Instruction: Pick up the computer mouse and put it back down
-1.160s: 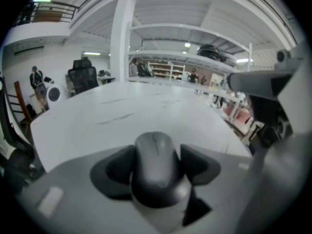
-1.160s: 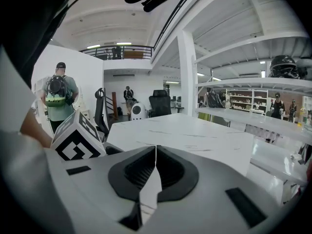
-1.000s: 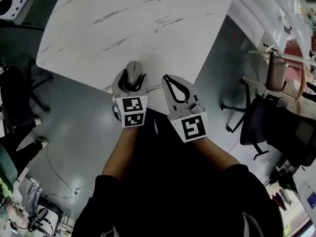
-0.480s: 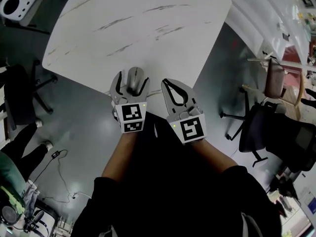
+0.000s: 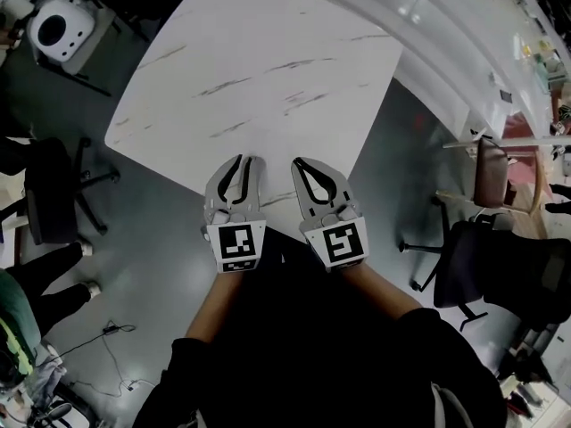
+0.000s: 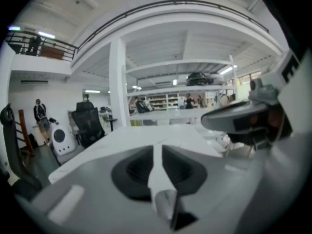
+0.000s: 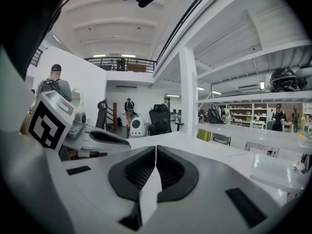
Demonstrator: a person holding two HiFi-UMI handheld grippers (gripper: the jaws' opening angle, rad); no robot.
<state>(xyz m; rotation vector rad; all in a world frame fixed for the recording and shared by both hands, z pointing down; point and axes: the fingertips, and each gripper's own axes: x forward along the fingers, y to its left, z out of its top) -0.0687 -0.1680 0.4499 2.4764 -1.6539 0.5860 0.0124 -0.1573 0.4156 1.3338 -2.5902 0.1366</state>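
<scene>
Left grey two-jaw gripper and right grey two-jaw gripper: both closed, empty.
Left jaws have just been closing, nothing between them. Tips over the near edge of the white marble-veined tabletop. Computer mouse not visible in any view.

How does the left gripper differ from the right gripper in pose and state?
The left gripper points straight up the head view; the right gripper leans left, toward it. The left gripper's jaws have just been closing, with nothing between them; the right gripper's are together. The left gripper's cube bears a different marker pattern from the right gripper's. Both are shut, empty, above the table's near edge.
</scene>
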